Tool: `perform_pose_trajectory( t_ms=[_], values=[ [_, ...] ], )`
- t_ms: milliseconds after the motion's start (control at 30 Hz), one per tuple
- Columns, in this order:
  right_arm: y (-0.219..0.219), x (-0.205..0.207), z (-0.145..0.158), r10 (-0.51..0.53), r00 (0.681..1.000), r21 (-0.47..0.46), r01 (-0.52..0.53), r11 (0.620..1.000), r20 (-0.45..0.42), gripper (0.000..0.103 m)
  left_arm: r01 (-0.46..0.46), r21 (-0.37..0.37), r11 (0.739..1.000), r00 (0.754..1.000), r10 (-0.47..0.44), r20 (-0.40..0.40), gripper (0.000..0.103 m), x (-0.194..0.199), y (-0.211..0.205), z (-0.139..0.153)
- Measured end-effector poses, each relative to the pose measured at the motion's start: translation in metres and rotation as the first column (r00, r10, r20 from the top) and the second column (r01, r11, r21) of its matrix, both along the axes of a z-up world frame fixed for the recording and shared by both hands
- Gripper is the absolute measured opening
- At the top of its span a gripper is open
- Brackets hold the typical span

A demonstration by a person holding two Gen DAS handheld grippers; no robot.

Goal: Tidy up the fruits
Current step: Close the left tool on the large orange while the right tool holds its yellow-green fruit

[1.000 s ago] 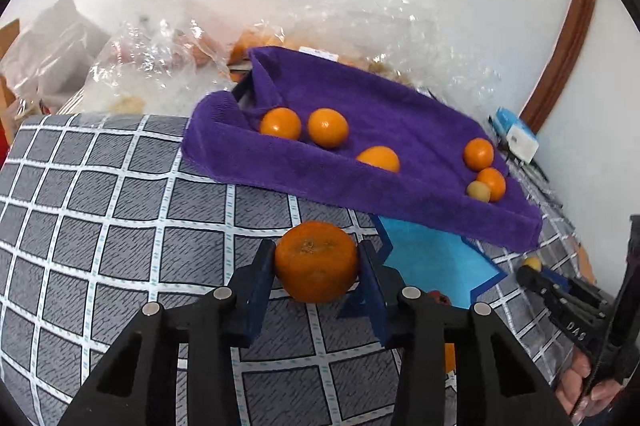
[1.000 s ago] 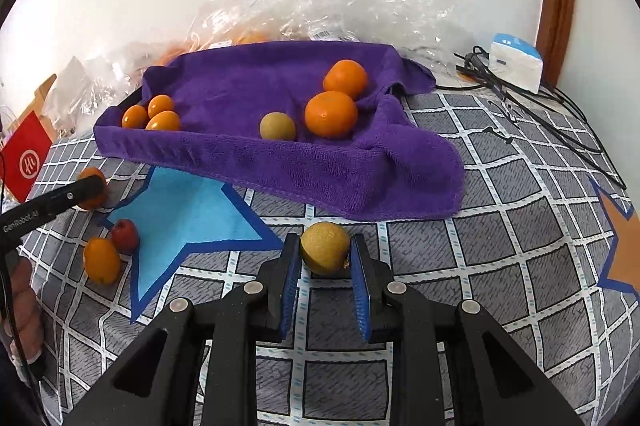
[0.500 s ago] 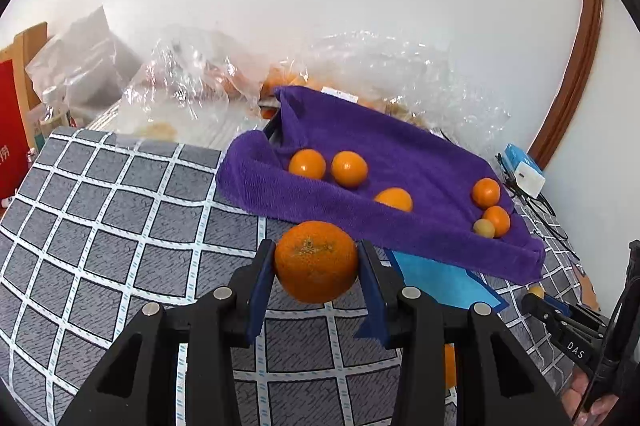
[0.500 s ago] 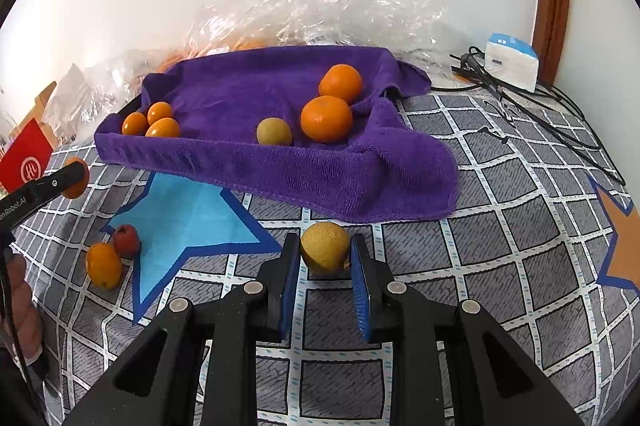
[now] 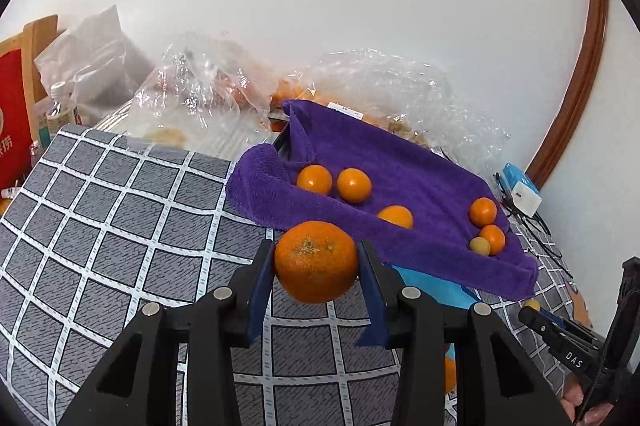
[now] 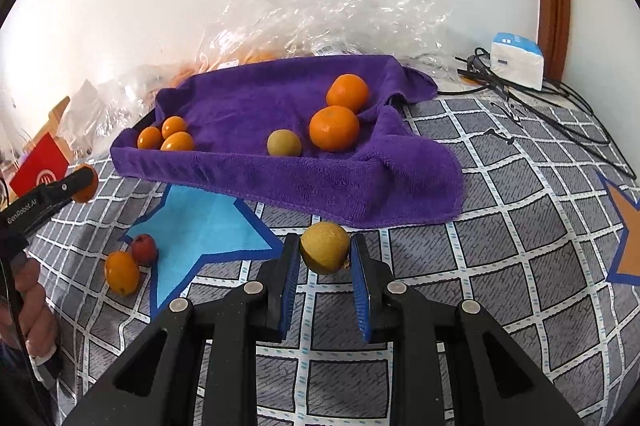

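My left gripper is shut on a large orange and holds it above the checked cloth, short of the purple towel-lined tray. My right gripper is shut on a small yellow-green fruit near the tray's front edge. The tray holds several oranges and one yellow-green fruit. A small orange fruit and a red fruit lie on the cloth by the blue star. The left gripper also shows in the right wrist view.
Clear plastic bags with more fruit lie behind the tray against the wall. A white and blue box and black cables sit at the back right. A red box and a bottle stand at the far left.
My left gripper has risen and pulled back with the orange, so the tray looks lower and farther. My right gripper has lifted slightly with the yellow-green fruit.
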State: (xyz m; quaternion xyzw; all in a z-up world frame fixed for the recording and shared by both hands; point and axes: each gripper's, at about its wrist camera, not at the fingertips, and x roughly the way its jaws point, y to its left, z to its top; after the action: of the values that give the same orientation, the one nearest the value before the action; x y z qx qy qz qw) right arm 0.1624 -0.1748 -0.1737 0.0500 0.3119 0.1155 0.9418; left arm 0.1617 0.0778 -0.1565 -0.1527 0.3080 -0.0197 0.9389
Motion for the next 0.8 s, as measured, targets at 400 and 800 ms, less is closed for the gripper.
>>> perform_pose_trajectory(
  t_ms=[400,800],
  values=[
    [-0.004,-0.002,0.004,-0.01,1.0,0.025,0.01,1.0,0.006,0.025,-0.039,0.01,0.999,0.999,0.039,-0.002,0.039,0.0,0.006,0.001],
    [-0.004,-0.015,0.049,-0.004,0.997,0.016,0.003,1.0,0.081,0.025,-0.043,-0.03,0.999,0.999,0.043,0.009,0.039,0.001,0.012,0.006]
  ],
)
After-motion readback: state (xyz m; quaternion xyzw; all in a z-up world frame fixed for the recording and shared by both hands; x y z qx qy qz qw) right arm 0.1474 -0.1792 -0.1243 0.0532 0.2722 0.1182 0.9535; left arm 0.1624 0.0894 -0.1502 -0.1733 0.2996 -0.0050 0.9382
